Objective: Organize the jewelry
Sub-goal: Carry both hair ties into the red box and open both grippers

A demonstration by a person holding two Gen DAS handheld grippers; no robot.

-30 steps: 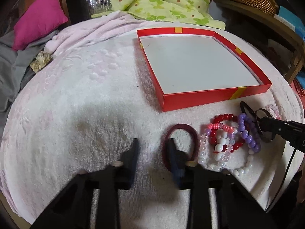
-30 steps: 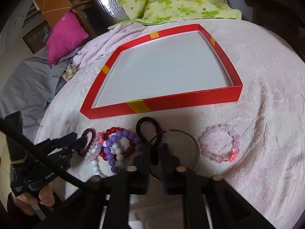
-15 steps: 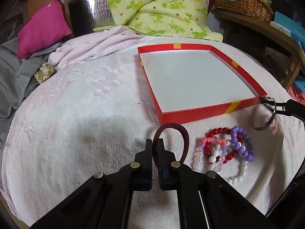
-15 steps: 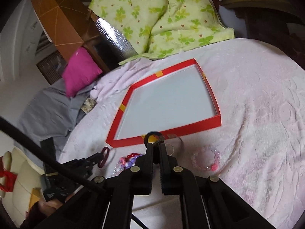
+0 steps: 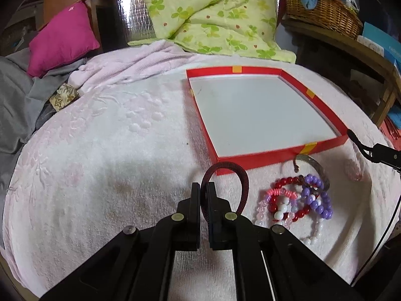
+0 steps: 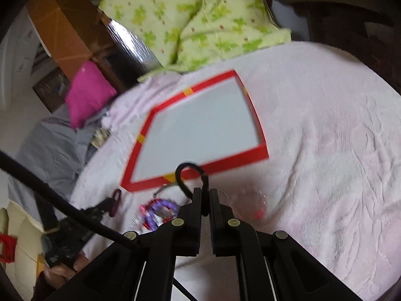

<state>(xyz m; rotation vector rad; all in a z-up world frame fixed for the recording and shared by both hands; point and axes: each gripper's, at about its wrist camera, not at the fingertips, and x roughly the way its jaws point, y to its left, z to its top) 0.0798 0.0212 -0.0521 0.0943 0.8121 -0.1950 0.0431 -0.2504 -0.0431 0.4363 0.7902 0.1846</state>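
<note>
My left gripper point(image 5: 204, 188) is shut on a dark red hair band point(image 5: 244, 184) and holds it just above the pink towel, in front of the red tray point(image 5: 275, 154). My right gripper point(image 6: 205, 193) is shut on a black hair band point(image 6: 183, 169), lifted high above the table; it also shows at the right edge of the left wrist view point(image 5: 351, 134). A pile of bead bracelets point(image 5: 298, 202) and a silver bangle point(image 5: 317, 166) lie right of the left gripper. A pale pink bead bracelet point(image 5: 353, 173) lies further right. The tray holds nothing.
A green floral quilt point(image 5: 213, 12) and a magenta cushion point(image 5: 62, 37) lie behind the table. A wicker basket point(image 5: 323, 7) stands on a shelf at the back right. Grey cloth point(image 5: 15, 105) hangs at the left.
My left gripper shut on the dark red hair band and lifted it. My right gripper rose well above the table with the black hair band, leaving the silver bangle on the towel.
</note>
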